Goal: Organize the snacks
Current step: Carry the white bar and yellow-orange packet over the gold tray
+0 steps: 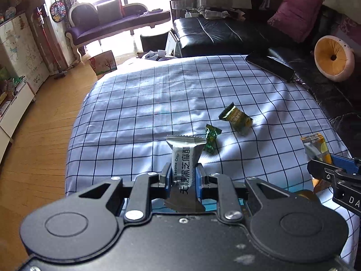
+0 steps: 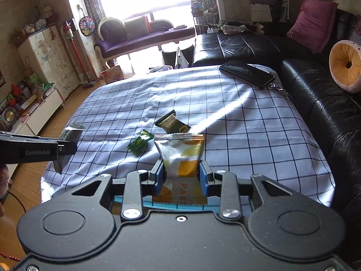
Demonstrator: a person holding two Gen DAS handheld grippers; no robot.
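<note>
My left gripper [image 1: 182, 173] is shut on a grey black sesame crisp packet [image 1: 183, 158], held upright above the checked cloth [image 1: 146, 103]. My right gripper [image 2: 181, 171] is shut on a white and orange snack packet [image 2: 182, 155], also held above the cloth. On the cloth ahead lie a small green candy [image 1: 212, 140] and a dark green and gold packet [image 1: 237, 117]; both also show in the right wrist view, the candy [image 2: 139, 142] and the packet [image 2: 172, 123]. The right gripper with its packet [image 1: 315, 151] shows at the left view's right edge; the left gripper's grey packet [image 2: 68, 135] shows at the right view's left.
A black phone [image 2: 247, 73] lies at the cloth's far right corner. A black leather sofa [image 2: 315, 85] runs along the right side with a pink cushion [image 2: 312, 24] and a round orange cushion [image 2: 345, 67]. Wooden floor [image 1: 40, 140] and cabinets are to the left.
</note>
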